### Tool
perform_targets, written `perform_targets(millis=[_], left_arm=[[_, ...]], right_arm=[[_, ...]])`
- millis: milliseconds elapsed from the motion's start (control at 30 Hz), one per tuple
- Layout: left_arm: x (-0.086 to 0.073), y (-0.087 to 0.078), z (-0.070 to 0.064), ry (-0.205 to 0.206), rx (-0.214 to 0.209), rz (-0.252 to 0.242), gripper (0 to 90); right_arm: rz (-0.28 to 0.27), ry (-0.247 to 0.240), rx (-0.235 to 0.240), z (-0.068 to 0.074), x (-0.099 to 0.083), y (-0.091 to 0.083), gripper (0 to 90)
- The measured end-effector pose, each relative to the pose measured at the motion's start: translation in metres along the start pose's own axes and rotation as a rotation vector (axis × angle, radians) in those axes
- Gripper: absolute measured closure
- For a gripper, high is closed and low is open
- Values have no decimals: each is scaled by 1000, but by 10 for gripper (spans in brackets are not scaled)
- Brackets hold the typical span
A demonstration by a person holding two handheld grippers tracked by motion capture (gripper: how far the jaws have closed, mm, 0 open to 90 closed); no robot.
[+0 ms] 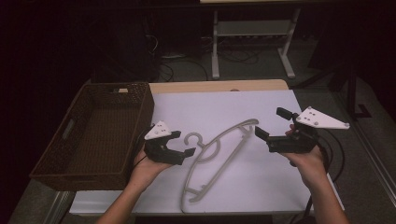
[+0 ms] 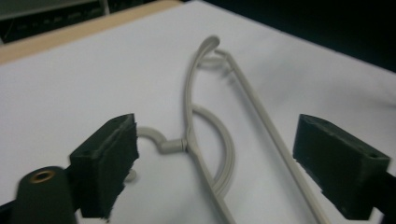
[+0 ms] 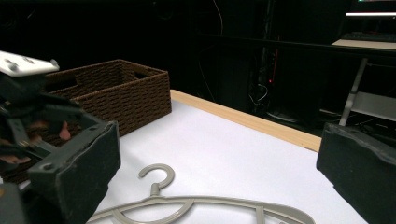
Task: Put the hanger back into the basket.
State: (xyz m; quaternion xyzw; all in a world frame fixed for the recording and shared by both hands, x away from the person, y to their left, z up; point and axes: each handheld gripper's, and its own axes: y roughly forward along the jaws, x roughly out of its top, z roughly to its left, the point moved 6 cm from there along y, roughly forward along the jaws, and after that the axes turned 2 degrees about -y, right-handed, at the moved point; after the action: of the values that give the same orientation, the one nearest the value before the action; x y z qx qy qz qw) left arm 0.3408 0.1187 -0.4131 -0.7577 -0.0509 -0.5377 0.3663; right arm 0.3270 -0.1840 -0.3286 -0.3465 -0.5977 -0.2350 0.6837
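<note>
Between the tongs: we see a pale plastic hanger (image 1: 219,158) lying flat on the white bench (image 1: 271,186), its hook (image 1: 192,138) pointing toward the left tongs.
Left tongs (image 1: 180,145): jaws spread wide, gripping nothing; in the left gripper view the hook neck sits just ahead of them, close to the left-hand jaw.
Right tongs (image 1: 272,122): also spread wide and empty, held above the bench near the hanger's far shoulder, not touching it.
Risk, as we judge it: the hanger is thin and lies flush on a smooth sheet, so jaws closing from above could skid it sideways or pinch only one rail and let it swing.
Second risk: if both tongs grip at once and pull unevenly, we expect the light frame to twist or slip free.
Beyond the left tongs: a brown woven basket (image 1: 79,161), empty; its rim could catch the hook or an arm of the hanger if carried across low.
</note>
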Motion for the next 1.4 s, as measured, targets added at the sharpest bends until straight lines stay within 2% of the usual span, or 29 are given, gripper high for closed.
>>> perform_targets(millis=[167, 300, 433, 467, 533, 600, 633, 767, 800, 933, 967, 1033, 1233, 1333, 1400], left_arm=[[-20, 18, -1, -15, 9, 89, 209], [-30, 25, -2, 9, 6, 155, 309], [-37, 32, -6, -25, -3, 190, 407], [-39, 33, -6, -11, -2, 214, 423], [-43, 36, -8, -19, -5, 235, 455], [-46, 38, -7, 4, 1, 265, 484], [-47, 39, -8, -8, 1, 266, 499], [-51, 43, -6, 19, 15, 293, 542], [-52, 44, -8, 10, 17, 298, 549], [-54, 47, -9, 28, 26, 313, 593], [-54, 48, -9, 20, 30, 307, 603], [-56, 49, -9, 37, 37, 326, 623], [-57, 51, -8, 72, 62, 336, 709], [-57, 51, -7, 61, 53, 335, 714], [-57, 52, -6, 39, 45, 328, 720]], right_arm=[[0, -14, -1, 0, 0, 0, 0], [7, -7, -2, 1, -1, 0, 0], [12, -6, 0, 1, -2, 1, 0], [15, -3, 0, 2, -2, 1, 0], [14, -8, -1, 2, -2, 2, 0], [15, -7, -1, 2, -2, 2, 0], [14, -7, -2, 2, -2, 2, 0], [16, -7, -1, 2, -2, 2, 0], [15, -10, 0, 1, -2, 2, 0], [15, -11, -1, 1, -2, 2, 0], [15, -11, 0, 1, -2, 2, 0], [16, -9, -1, 1, -2, 2, 0], [14, -8, 1, 1, -2, 1, 0], [13, -10, 1, 1, -2, 1, 0], [13, -11, 2, 2, -2, 2, 0]])
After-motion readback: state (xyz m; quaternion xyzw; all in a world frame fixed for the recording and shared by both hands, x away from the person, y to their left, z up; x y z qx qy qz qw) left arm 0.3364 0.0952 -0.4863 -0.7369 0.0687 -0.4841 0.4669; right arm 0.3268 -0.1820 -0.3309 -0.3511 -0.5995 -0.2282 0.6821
